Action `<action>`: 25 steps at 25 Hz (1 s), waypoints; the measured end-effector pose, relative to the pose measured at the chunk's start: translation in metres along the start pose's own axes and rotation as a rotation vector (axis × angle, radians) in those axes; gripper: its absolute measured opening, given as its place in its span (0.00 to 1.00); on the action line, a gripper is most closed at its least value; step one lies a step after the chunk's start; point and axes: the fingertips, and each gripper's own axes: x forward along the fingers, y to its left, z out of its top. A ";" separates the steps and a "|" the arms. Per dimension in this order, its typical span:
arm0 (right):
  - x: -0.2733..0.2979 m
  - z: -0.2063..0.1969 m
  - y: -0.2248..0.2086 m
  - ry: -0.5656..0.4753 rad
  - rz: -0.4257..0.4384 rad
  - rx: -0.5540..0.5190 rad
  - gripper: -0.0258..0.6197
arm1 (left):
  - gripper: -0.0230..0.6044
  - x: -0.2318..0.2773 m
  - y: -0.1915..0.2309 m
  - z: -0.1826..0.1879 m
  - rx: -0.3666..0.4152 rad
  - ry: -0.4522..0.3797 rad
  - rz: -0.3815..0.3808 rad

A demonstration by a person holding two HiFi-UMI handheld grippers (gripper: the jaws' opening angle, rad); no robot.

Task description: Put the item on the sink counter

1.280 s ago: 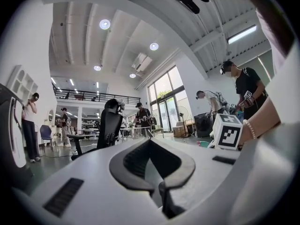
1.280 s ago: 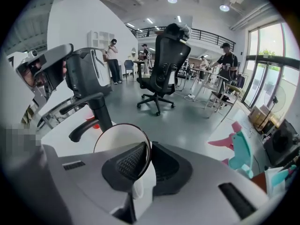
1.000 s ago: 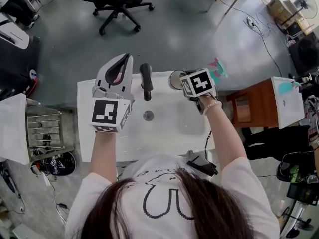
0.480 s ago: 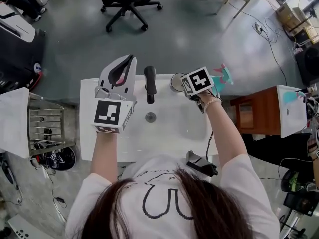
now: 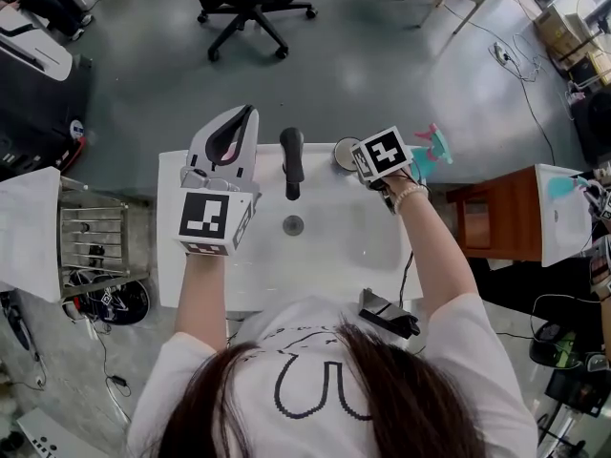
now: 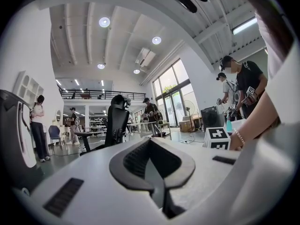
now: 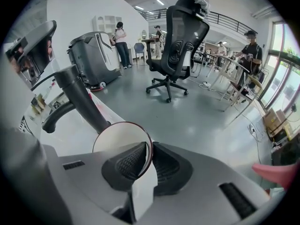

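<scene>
Lower than a second ago, our right gripper (image 5: pixel 357 156) has sunk with the cup (image 5: pixel 344 151) toward the back ledge of the sink counter (image 5: pixel 191 275). It is now just right of the black faucet (image 5: pixel 293 158). We see its jaws clenched on the cup's wall, one pad inside the dark-red rim and one outside. We cannot tell whether the cup's base touches the ledge. Our left gripper (image 5: pixel 243 114) has kept its place over the counter's left side, pointing level, jaws pressed together on nothing.
</scene>
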 end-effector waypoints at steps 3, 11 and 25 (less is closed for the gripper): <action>0.001 0.000 0.000 0.003 -0.010 -0.016 0.13 | 0.05 -0.001 -0.002 0.001 0.005 0.000 -0.002; -0.007 -0.003 -0.001 -0.003 -0.035 0.043 0.37 | 0.05 -0.005 -0.007 0.005 0.020 0.002 -0.022; -0.061 0.007 0.012 -0.162 -0.116 0.104 0.43 | 0.05 -0.028 -0.022 0.032 0.045 -0.060 -0.102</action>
